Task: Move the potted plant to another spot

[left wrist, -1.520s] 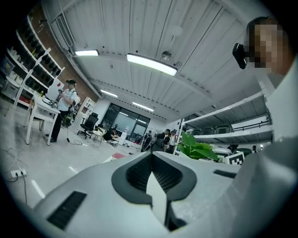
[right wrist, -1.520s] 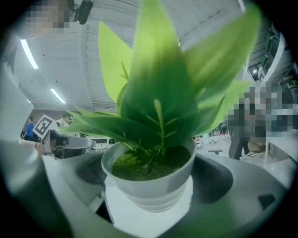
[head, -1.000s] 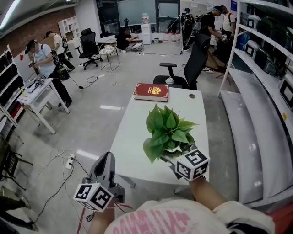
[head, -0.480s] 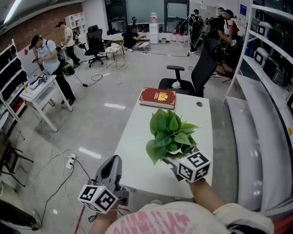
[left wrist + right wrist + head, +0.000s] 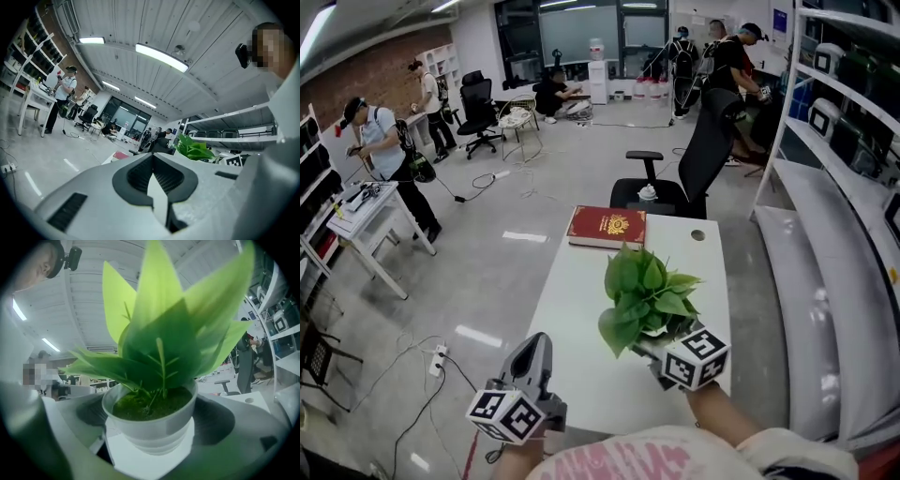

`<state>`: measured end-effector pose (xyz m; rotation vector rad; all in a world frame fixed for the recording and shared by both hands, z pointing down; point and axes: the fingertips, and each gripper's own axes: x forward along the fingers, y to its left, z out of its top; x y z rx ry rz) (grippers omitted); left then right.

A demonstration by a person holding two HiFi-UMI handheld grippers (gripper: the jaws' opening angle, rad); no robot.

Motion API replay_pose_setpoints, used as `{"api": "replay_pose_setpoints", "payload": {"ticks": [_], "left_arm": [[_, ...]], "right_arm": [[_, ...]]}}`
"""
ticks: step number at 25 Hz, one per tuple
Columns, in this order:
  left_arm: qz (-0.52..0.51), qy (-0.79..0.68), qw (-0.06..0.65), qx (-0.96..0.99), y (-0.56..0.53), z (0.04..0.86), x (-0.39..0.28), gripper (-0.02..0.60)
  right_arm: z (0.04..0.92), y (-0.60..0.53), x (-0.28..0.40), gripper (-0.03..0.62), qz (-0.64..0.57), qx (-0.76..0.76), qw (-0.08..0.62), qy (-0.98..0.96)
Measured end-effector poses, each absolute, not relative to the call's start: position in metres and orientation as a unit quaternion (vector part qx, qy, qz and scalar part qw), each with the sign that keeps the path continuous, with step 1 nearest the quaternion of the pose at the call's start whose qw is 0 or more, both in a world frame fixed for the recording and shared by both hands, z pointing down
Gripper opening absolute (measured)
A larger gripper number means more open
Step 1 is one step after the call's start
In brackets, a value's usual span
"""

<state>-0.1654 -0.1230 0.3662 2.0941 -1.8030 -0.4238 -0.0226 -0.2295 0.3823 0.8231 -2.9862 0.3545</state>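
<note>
Clasping the plant [image 5: 645, 292] by its pot [image 5: 149, 423], the right gripper [image 5: 656, 345] holds it, seemingly lifted, over the table [image 5: 581, 319]; left gripper [image 5: 152, 157] closed, empty.

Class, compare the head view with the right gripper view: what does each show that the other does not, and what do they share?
Only the head view: the red hardcover book at the far end of the white rectangular table, and the left hand-held gripper, shut on nothing. Only the right gripper view: the round white plastic pot with its soil, clamped between the jaws of the right hand-held gripper. Both: the plant's green leaves.
</note>
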Motion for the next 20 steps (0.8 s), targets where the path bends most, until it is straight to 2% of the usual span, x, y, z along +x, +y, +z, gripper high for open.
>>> {"api": "replay_pose_setpoints", "payload": {"ticks": [10, 20], "left_arm": [[-0.156, -0.583, 0.174, 0.778, -0.172, 0.359, -0.209, 0.003], [-0.143, -0.537, 0.176, 0.812, -0.201, 0.355, -0.319, 0.003]], "right_arm": [[0.386, -0.256, -0.053, 0.545, 0.109, 0.321, 0.019, -0.941], [0.398, -0.263, -0.147, 0.545, 0.117, 0.381, 0.013, -0.917]]}}
